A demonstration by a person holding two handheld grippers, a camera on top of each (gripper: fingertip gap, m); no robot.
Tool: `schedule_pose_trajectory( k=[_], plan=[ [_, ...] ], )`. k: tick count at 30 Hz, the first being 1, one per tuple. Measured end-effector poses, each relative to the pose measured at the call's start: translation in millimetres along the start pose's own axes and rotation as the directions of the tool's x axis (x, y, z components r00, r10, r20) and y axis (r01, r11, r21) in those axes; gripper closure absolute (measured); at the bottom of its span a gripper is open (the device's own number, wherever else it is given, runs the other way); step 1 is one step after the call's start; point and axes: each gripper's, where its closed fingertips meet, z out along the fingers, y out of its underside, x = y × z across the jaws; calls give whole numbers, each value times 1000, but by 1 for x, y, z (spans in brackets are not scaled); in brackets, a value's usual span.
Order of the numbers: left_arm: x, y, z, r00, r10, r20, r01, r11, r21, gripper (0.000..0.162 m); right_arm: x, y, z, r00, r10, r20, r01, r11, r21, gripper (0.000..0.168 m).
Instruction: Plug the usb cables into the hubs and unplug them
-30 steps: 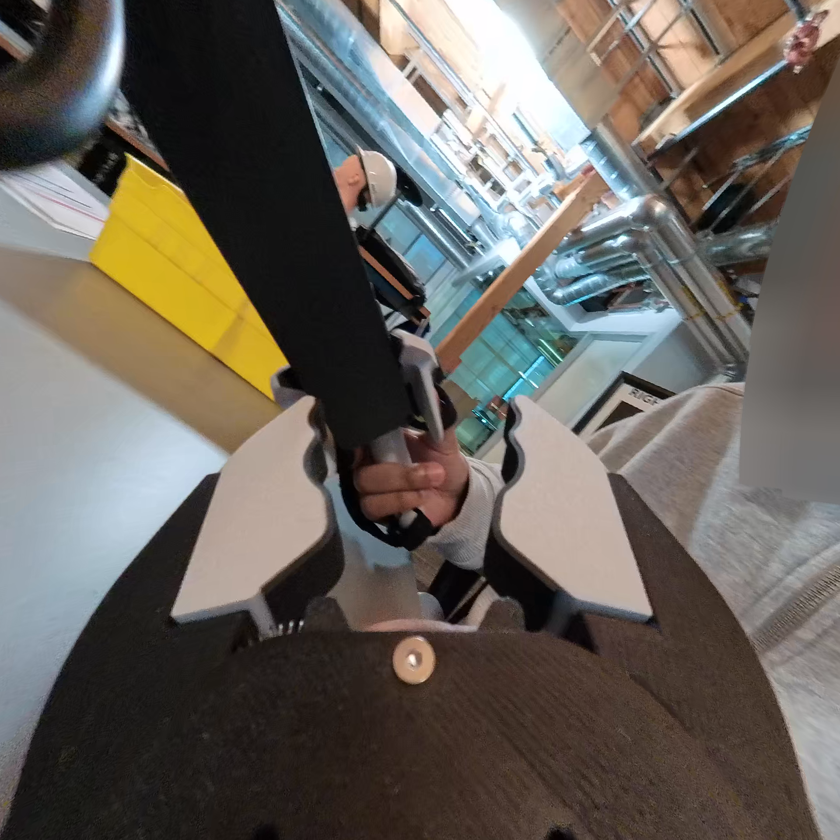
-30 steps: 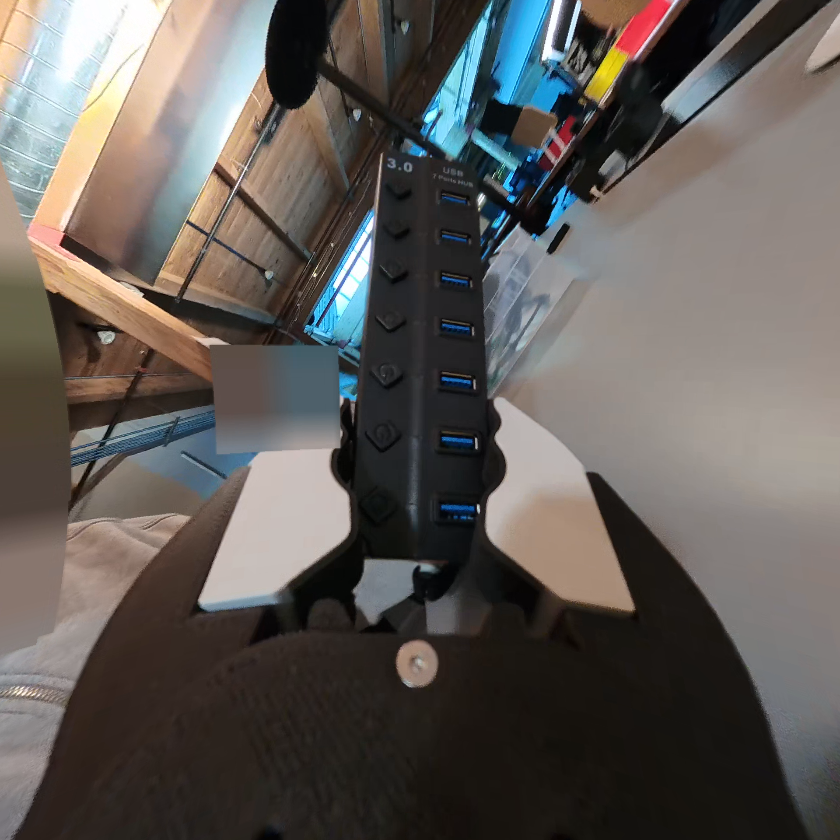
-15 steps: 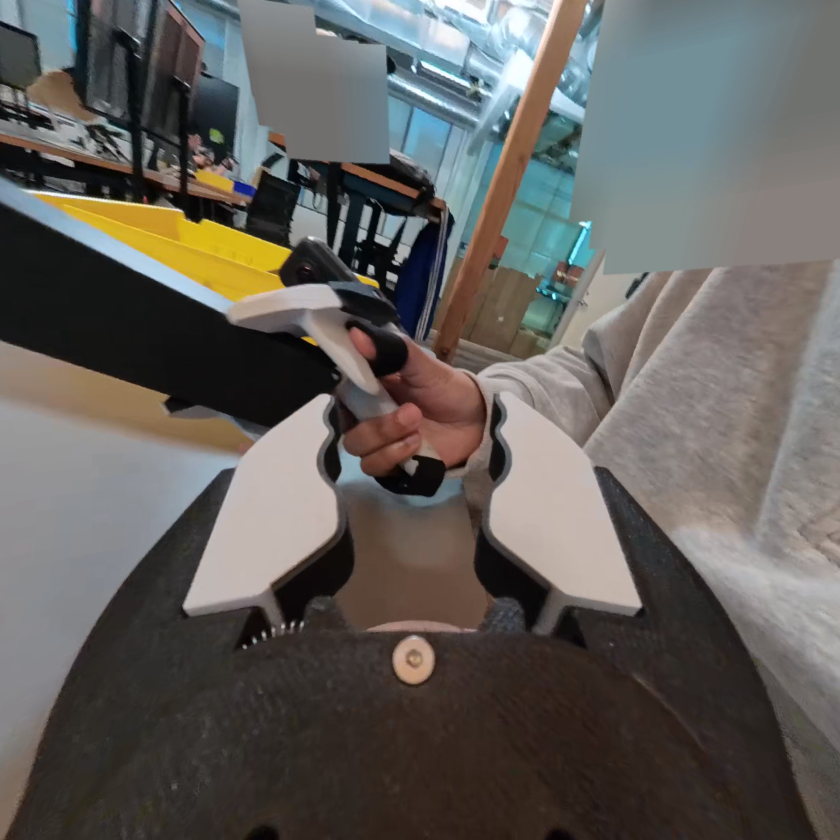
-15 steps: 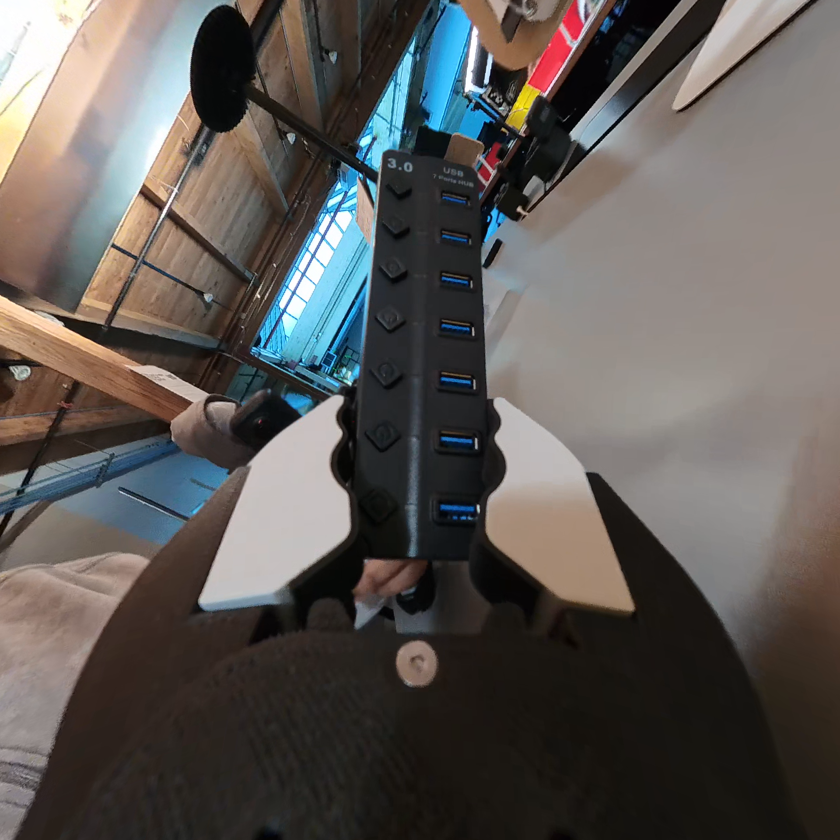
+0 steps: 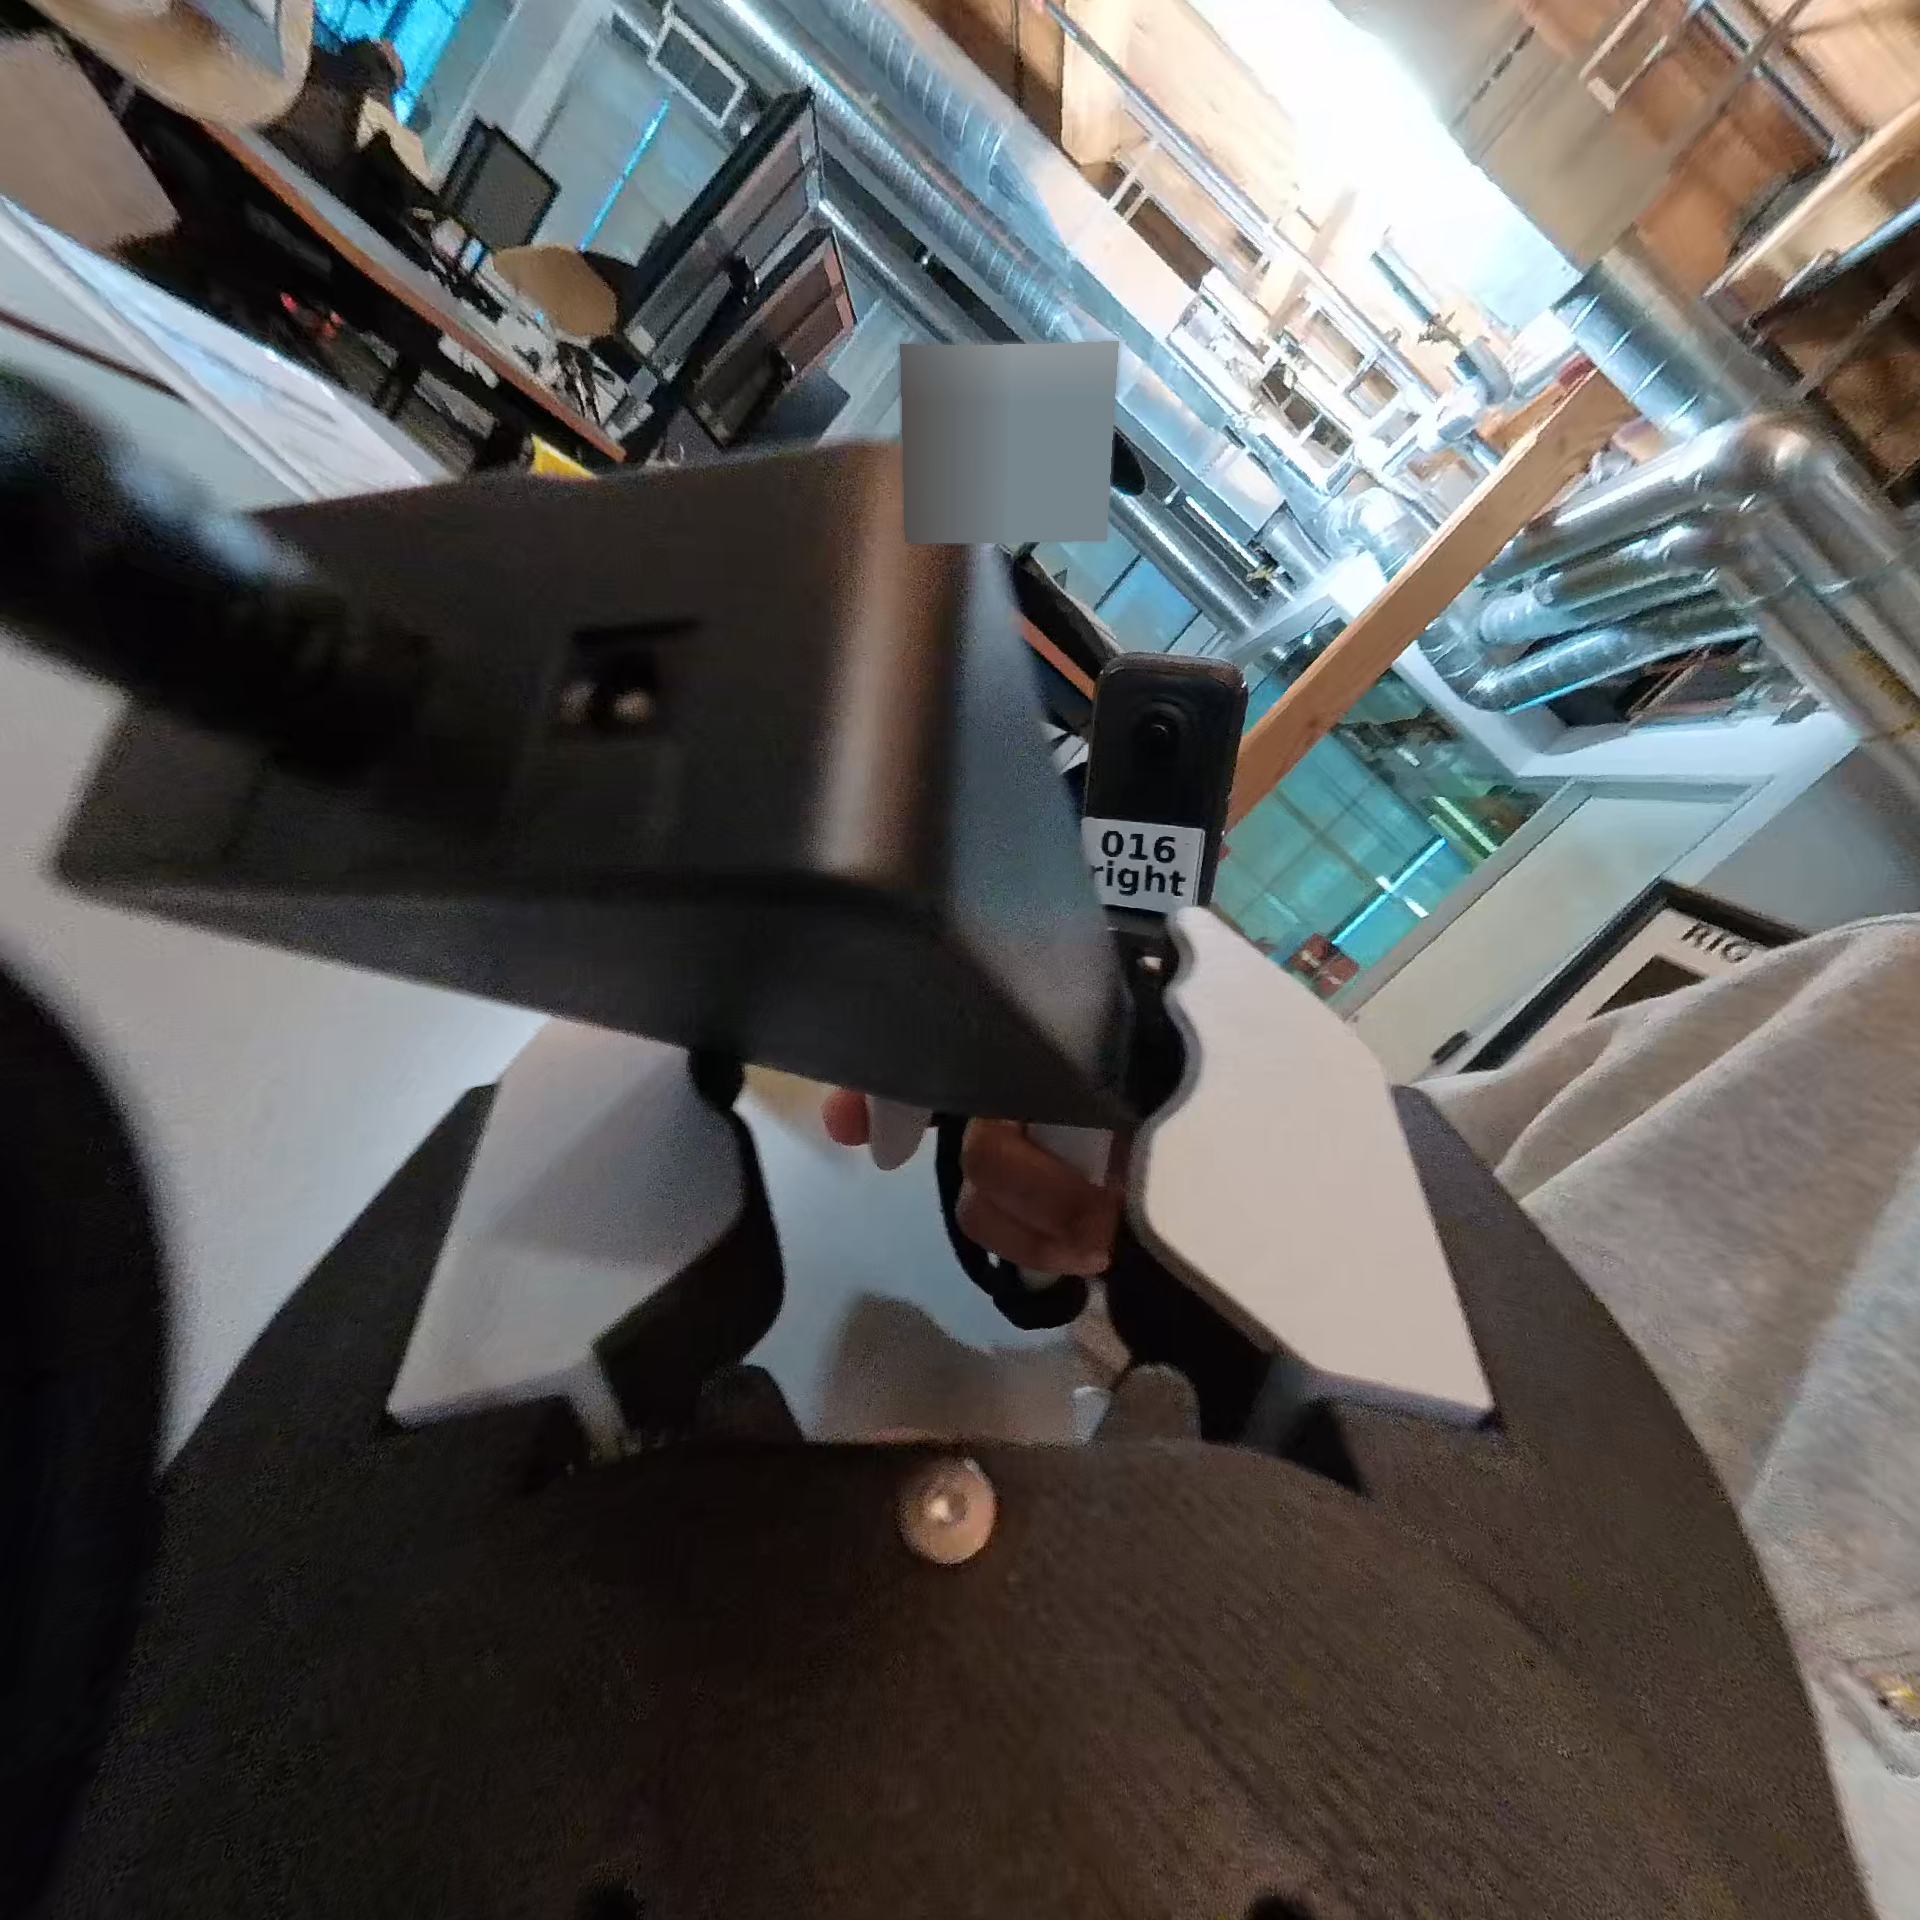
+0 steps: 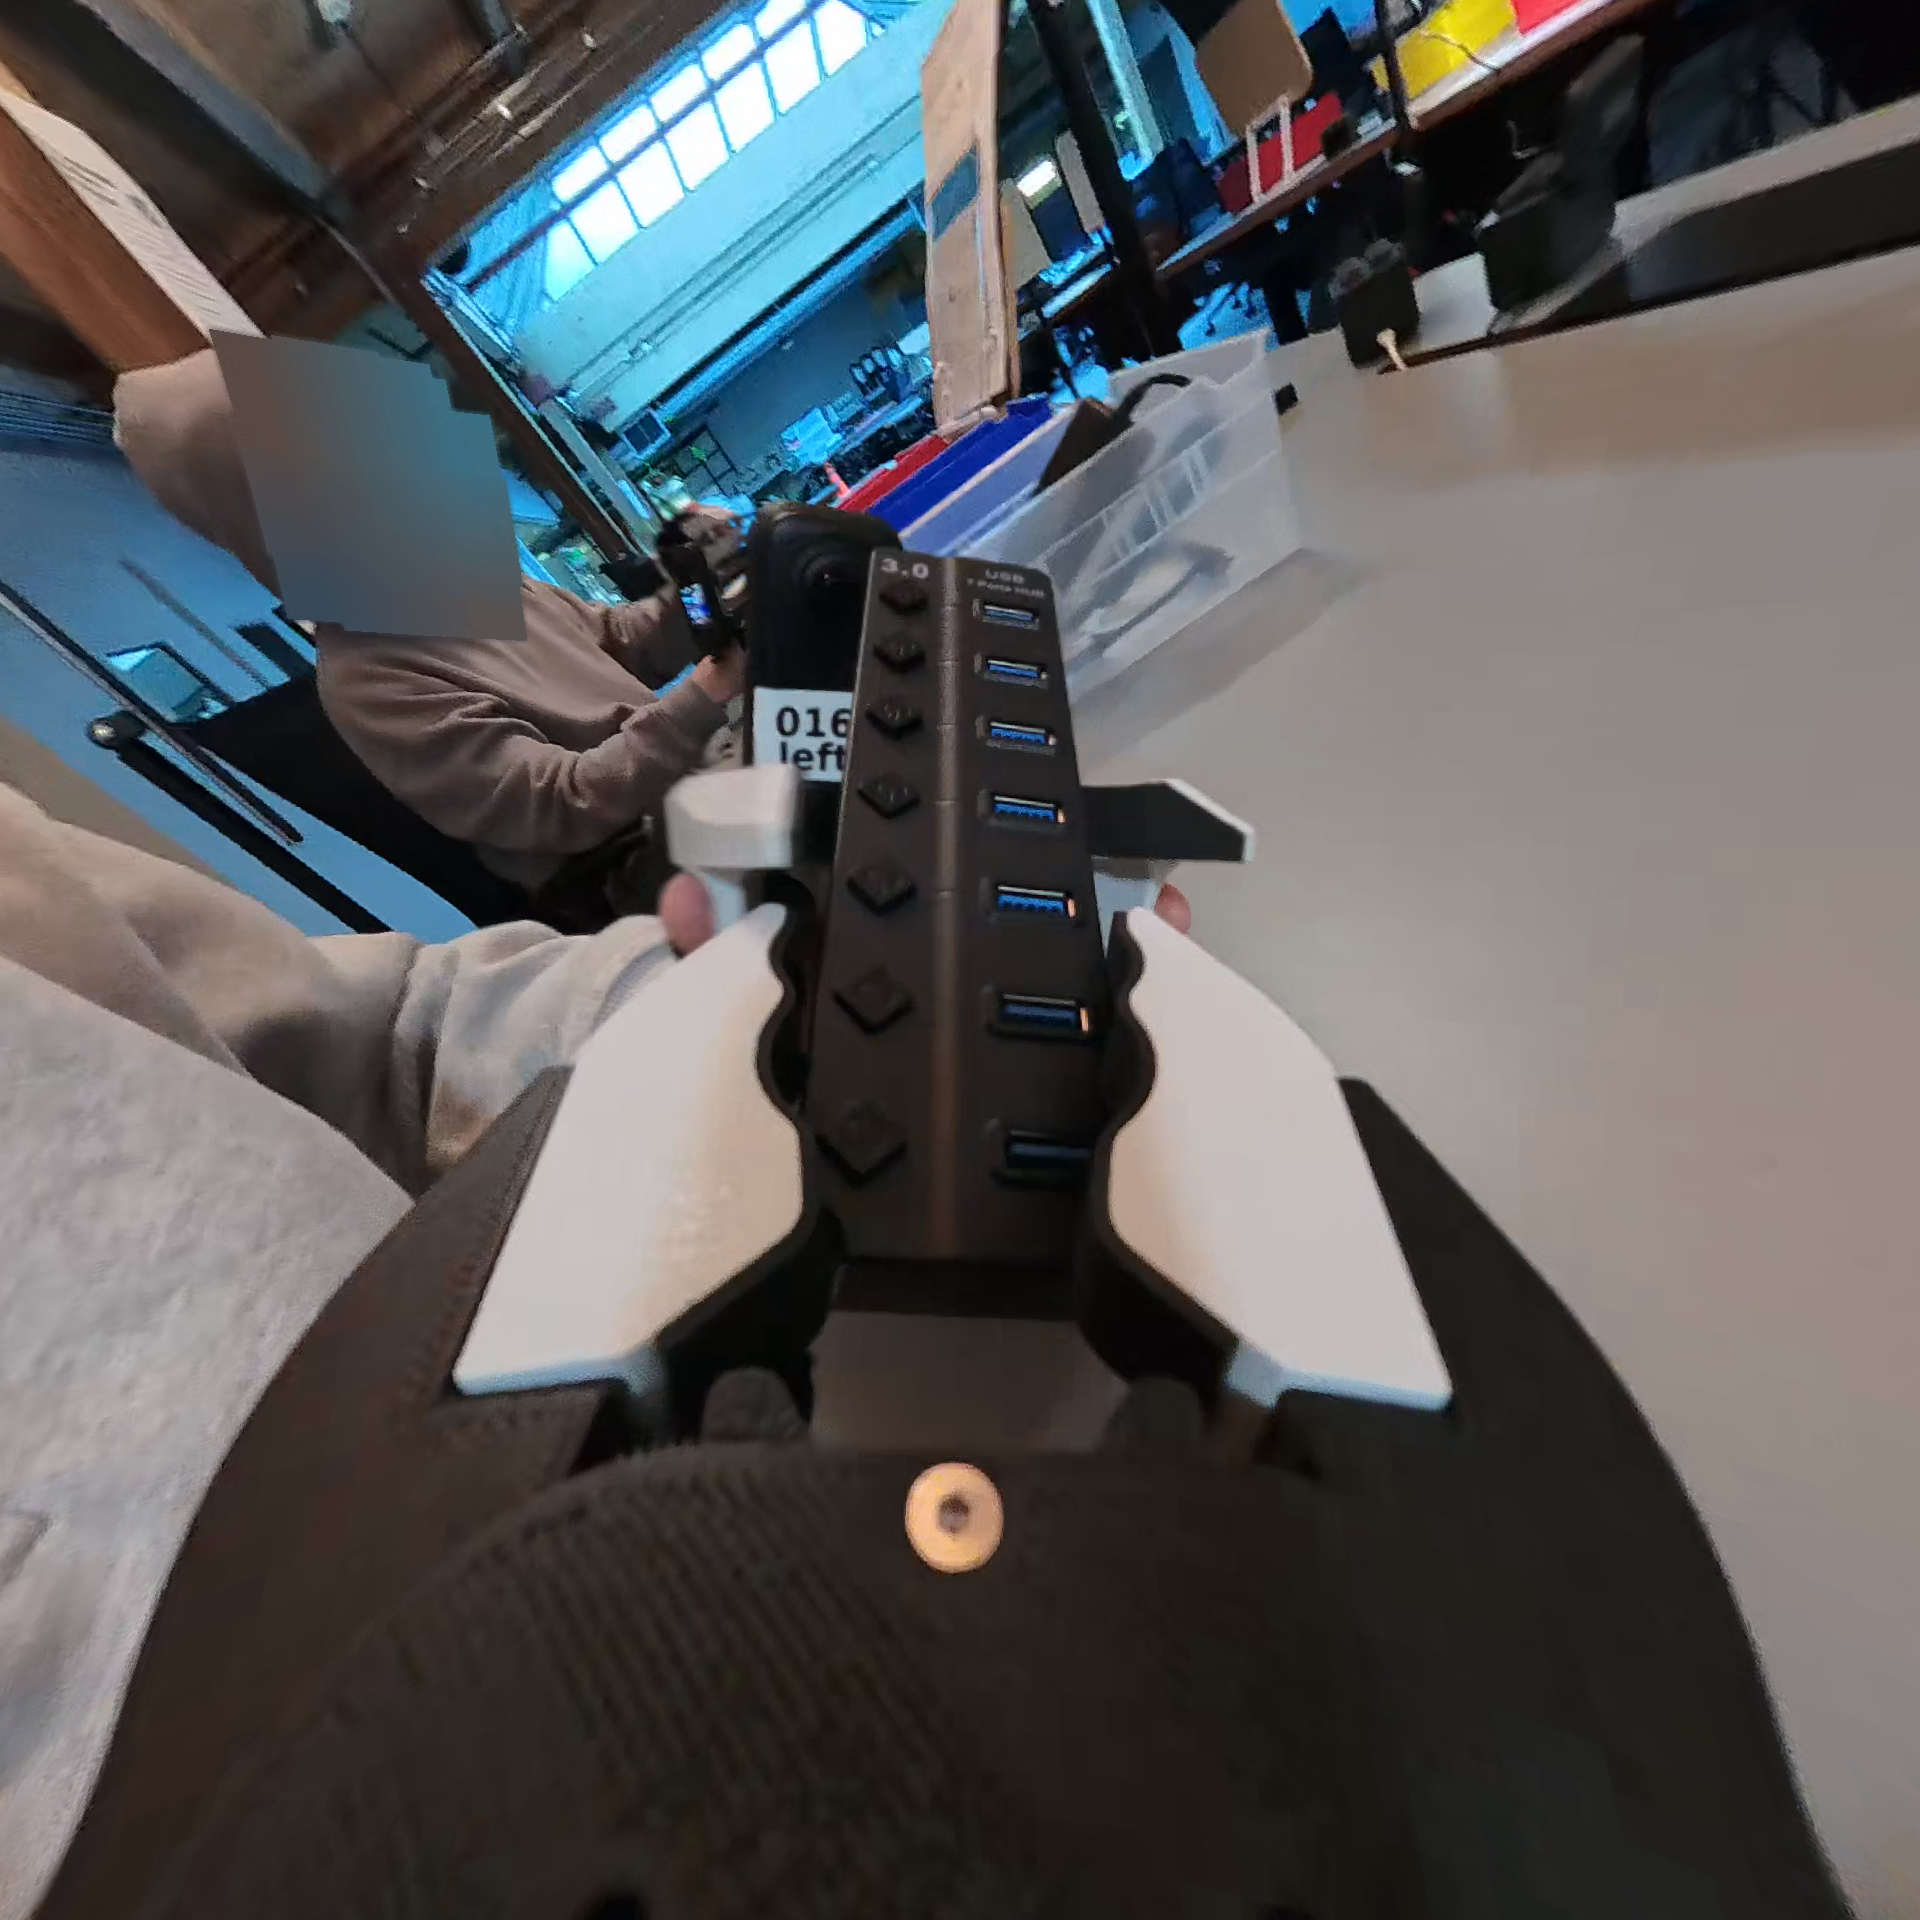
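Note:
A black USB hub (image 6: 951,935) with a row of blue ports and a row of buttons is clamped between my right gripper's (image 6: 951,930) white fingers and points away from it. My left gripper (image 6: 956,831) faces it from the far side, one finger on each side of the hub's far part, with gaps. In the left wrist view the hub's end face (image 5: 582,727) lies across my open left gripper (image 5: 935,1018), its edge against the right finger (image 5: 1299,1164). A thick black cable (image 5: 156,603) leaves that end face. The right gripper's camera (image 5: 1164,748) shows behind.
The pale table (image 6: 1610,779) runs to the right. A clear plastic bin (image 6: 1174,499) with parts stands at its far side, a small black block (image 6: 1377,307) behind it. The holder's grey sleeve (image 6: 156,1143) fills the left. Another person (image 6: 499,727) sits behind. Less than 4 cm separates the two grippers' tips.
Both grippers have swung round to face each other. The hub's cable end now lies across my open left gripper. My right gripper has kept its hold on the hub.

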Motion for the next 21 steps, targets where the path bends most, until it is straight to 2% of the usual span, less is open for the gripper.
schedule_pose_trajectory(
  k=[1, 3, 6, 8, 9, 12, 14, 21],
  plan=[
    [2, -2, -1, 999, 37, -4, -37, 999, 2, 89, -3, -2, 0, 1000, 4, 18, -4, 1000, 10, 112],
    [5, -2, -1, 998, 68, -17, -68, 998, -4, 91, -5, -3, -1, 998, 45, 55, -46, 999, 24, 111],
    [10, -2, -1, 997, 72, -38, -73, 997, -6, 80, -4, -5, -2, 984, 144, 105, -149, 988, 40, 112],
    [11, -4, -2, 996, 82, -39, -82, 997, 8, 87, -6, -6, -2, 976, 173, 134, -180, 983, 39, 112],
    [11, -6, -3, 995, 87, -38, -87, 996, 20, 99, -8, -6, -2, 975, 168, 144, -175, 984, 36, 112],
    [18, -12, -5, 993, 84, -84, -79, 995, 56, 101, -15, 0, 2, 983, 111, 146, -114, 993, 15, 112],
    [21, -14, -7, 992, 77, -105, -70, 995, 73, 96, -18, 3, 5, 985, 90, 149, -92, 996, 11, 112],
    [24, -15, -8, 990, 57, -131, -47, 996, 80, 97, -20, 5, 7, 985, 72, 159, -74, 997, 7, 111]
  ],
)
